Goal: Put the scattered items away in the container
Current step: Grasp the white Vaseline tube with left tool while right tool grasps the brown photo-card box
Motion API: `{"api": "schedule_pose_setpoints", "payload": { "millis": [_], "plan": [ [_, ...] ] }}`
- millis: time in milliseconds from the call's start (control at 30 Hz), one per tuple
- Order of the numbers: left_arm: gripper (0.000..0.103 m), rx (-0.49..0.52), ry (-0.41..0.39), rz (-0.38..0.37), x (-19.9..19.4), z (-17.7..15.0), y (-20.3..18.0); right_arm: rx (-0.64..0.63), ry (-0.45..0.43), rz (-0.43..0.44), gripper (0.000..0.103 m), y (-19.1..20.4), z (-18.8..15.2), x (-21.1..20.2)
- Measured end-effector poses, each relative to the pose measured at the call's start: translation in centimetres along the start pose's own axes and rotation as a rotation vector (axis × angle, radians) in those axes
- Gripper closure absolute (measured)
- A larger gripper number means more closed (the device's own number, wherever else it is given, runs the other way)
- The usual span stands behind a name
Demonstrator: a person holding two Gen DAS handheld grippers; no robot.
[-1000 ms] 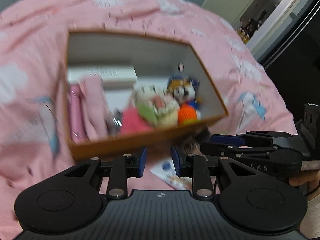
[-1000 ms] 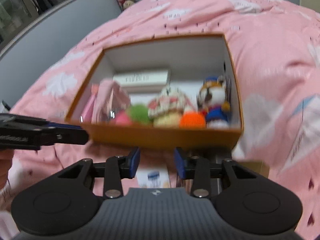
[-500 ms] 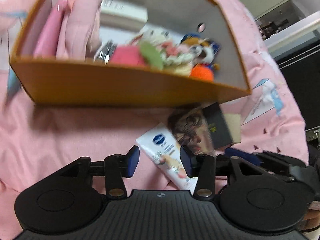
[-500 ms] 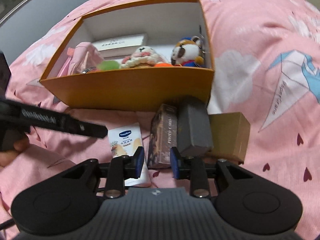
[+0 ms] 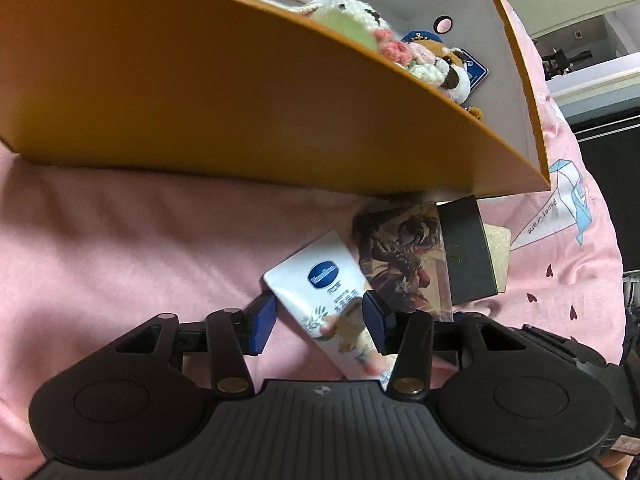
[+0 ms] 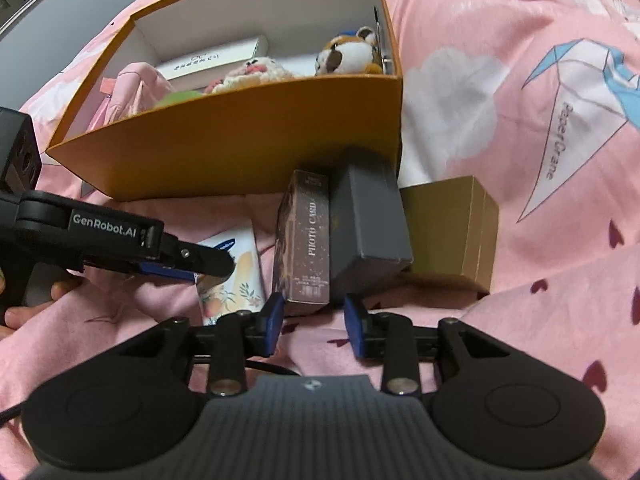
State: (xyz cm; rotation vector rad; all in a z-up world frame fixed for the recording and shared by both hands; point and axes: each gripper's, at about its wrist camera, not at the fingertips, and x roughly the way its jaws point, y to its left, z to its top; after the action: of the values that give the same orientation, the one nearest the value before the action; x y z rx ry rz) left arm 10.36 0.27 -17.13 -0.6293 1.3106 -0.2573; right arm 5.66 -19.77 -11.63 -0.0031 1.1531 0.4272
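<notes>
Two hand-held grippers are working just in front of the orange box (image 6: 240,152). Our left hand-held gripper (image 5: 320,322) is spreading around the white tube (image 5: 332,304); we are centring it before squeezing. Our right hand-held gripper (image 6: 314,322), spread, is nearing the photo card box (image 6: 306,240).

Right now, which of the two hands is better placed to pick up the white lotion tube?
Probably the left. The left gripper has the white lotion tube lying between its opening fingers, not yet pressed. The right gripper is open and faces the photo card box instead.
</notes>
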Motion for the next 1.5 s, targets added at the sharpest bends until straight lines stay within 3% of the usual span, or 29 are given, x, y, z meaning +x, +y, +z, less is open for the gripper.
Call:
{"api": "schedule_pose_setpoints", "payload": {
  "millis": [33, 100, 300, 467, 1000, 1300, 1500],
  "plan": [
    [0.050, 0.003, -0.004, 0.001, 0.0, 0.0, -0.1, -0.003, 0.004, 0.001, 0.066, 0.0, 0.0, 0.1],
    [0.066, 0.008, -0.021, 0.005, -0.3, -0.2, -0.1, -0.009, 0.010, 0.003, 0.066, 0.2, 0.0, 0.3],
    [0.078, 0.028, -0.065, -0.013, -1.4, -0.7, -0.9, 0.008, 0.036, 0.041, 0.065, 0.3, 0.2, 0.4],
    [0.078, 0.074, -0.063, -0.005, -1.2, -0.3, -1.9, 0.037, 0.073, 0.051, 0.065, 0.0, 0.8, 0.8],
    [0.086, 0.095, -0.085, -0.009, -1.0, 0.0, -2.1, 0.020, 0.048, 0.032, 0.073, 0.2, 0.6, 1.7],
    [0.091, 0.169, -0.189, -0.017, -4.7, -1.0, -3.2, -0.036, -0.004, 0.021, 0.078, 1.8, 0.5, -0.5],
    [0.092, 0.267, -0.339, 0.044, -9.0, -2.0, -4.5, -0.076, -0.039, 0.025, 0.078, 2.9, 1.1, -2.5]
  ]
}}
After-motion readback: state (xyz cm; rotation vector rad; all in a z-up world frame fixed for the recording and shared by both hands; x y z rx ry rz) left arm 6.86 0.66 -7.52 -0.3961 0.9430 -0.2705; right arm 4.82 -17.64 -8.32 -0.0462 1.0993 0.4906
